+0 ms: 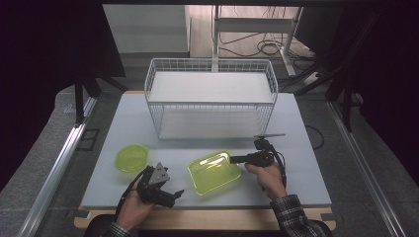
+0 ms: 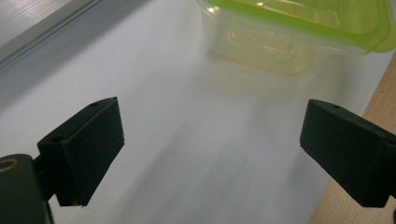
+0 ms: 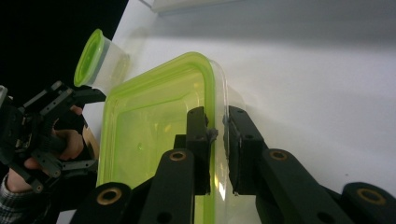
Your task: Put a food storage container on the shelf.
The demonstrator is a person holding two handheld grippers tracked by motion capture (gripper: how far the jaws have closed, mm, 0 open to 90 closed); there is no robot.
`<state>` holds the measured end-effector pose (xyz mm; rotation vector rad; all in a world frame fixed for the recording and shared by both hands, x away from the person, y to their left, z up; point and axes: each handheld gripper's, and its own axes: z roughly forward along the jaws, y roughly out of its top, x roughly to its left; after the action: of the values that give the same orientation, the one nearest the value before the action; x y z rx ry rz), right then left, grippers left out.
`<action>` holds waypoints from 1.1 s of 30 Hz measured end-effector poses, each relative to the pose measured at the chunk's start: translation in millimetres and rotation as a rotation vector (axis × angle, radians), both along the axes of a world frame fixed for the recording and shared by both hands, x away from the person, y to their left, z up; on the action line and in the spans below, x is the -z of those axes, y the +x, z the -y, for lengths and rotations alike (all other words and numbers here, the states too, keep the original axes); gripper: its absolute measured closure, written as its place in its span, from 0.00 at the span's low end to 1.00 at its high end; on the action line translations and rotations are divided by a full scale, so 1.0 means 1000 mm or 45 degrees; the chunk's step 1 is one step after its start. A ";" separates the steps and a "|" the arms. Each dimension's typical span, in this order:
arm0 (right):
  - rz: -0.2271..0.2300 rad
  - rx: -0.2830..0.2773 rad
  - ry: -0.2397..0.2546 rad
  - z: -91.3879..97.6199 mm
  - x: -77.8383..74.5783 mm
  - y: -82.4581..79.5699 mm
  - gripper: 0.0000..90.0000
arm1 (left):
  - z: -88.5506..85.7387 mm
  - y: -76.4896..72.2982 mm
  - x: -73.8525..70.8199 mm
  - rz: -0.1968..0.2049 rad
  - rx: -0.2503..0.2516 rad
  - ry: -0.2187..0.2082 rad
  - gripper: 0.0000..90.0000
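Lab-like room: dark curtains point(image 1: 44, 59), floor cables point(image 1: 262, 47), aluminium rail point(image 1: 54, 170), white table point(image 1: 296, 163).

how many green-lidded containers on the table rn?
2. The rectangular container sits front centre, its rim clamped by the right gripper. The smaller round container sits to its left, just beyond the open left gripper. No others visible.

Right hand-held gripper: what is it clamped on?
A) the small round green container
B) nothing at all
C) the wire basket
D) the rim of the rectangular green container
D: the right hand-held gripper has one jaw inside and one outside the rim of the rectangular green container.
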<state>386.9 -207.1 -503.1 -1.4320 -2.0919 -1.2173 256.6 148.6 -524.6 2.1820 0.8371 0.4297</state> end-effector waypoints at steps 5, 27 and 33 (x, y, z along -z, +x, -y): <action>0.004 0.015 0.061 0.008 -0.006 0.000 0.89 | -0.001 0.000 -0.001 0.004 -0.011 -0.007 0.07; 0.083 0.057 0.187 0.022 -0.052 0.002 0.89 | 0.000 0.000 0.000 0.004 -0.002 0.005 0.06; 0.104 0.064 0.221 0.022 -0.066 0.004 0.89 | 0.000 0.000 0.000 -0.003 0.002 0.004 0.06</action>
<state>390.8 -229.2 -436.8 -1.3861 -1.9569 -1.4609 256.8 148.3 -524.8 2.1860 0.8369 0.4281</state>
